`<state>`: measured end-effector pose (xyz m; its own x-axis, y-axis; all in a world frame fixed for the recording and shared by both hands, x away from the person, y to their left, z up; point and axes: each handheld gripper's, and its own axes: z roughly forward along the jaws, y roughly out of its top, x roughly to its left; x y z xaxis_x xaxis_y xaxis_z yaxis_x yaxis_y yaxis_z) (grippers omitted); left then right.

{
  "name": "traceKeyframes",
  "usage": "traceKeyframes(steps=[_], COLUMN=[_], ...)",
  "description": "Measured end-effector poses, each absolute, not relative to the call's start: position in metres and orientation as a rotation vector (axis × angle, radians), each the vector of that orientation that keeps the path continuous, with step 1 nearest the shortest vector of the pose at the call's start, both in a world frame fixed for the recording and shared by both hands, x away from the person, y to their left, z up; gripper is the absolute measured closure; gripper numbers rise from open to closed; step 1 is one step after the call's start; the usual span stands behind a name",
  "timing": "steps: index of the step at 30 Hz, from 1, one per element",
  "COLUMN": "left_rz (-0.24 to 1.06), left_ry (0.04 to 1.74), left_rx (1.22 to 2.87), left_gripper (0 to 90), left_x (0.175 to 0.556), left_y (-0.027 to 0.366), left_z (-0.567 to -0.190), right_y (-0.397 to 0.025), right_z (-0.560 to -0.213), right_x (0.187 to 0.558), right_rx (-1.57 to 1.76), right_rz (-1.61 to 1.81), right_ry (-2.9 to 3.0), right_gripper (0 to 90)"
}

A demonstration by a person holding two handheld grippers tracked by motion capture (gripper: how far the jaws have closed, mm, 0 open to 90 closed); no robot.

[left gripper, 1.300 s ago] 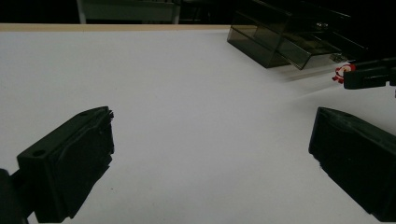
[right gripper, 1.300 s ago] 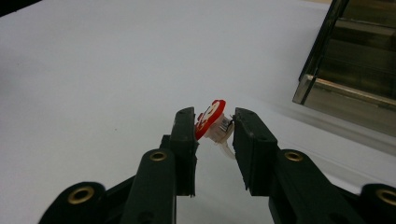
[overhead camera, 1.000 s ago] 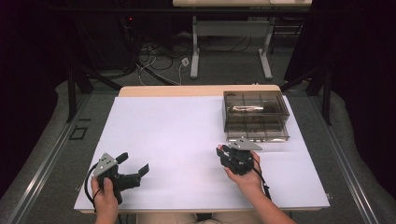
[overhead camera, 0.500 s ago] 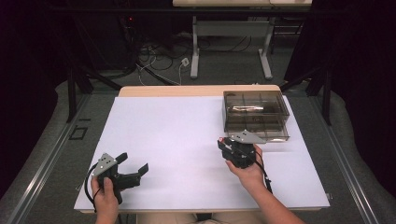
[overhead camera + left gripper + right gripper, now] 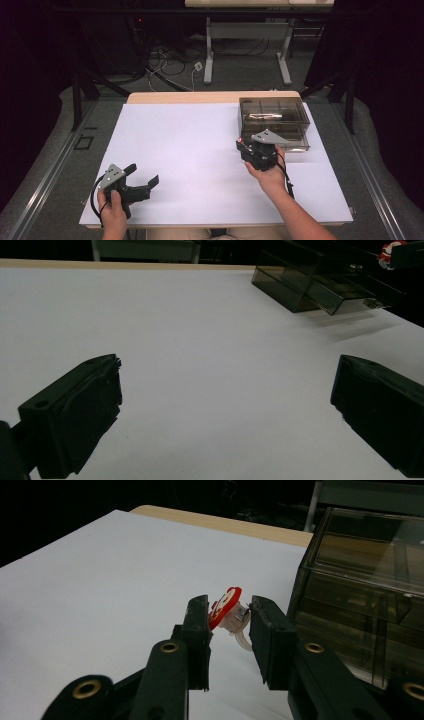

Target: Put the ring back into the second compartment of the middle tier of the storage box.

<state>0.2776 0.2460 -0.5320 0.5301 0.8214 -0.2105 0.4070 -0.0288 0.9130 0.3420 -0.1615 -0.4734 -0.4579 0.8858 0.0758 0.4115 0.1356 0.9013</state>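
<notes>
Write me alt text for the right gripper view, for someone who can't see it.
The right gripper pinches a small red and white round piece with a clear plastic part between its two black jaws, above a white table. A smoky transparent drawer box stands close on the right.

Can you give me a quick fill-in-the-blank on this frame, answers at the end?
1. The right hand-held gripper is shut on a small round piece whose rim is coloured ____.
2. The jaws of the left hand-held gripper stand ____, with nothing between them.
3. The smoky clear drawer box stands at the table's far ____ corner.
4. The table is covered with a ____ sheet.

Missing words: red; open; right; white
</notes>
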Motion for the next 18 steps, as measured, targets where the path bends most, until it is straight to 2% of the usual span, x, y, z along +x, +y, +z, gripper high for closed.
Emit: traceKeyframes(steps=[18], left_rz=[0.455], left_ry=[1.044], left_rx=[1.649], left_gripper=[0.0], left_x=[0.278], left_y=[0.245], left_z=[-0.531], right_y=[-0.180], right_z=[-0.454], right_x=[0.372], right_rx=[1.312], right_rz=[1.257], right_ry=[1.875], right_gripper=[70.4])
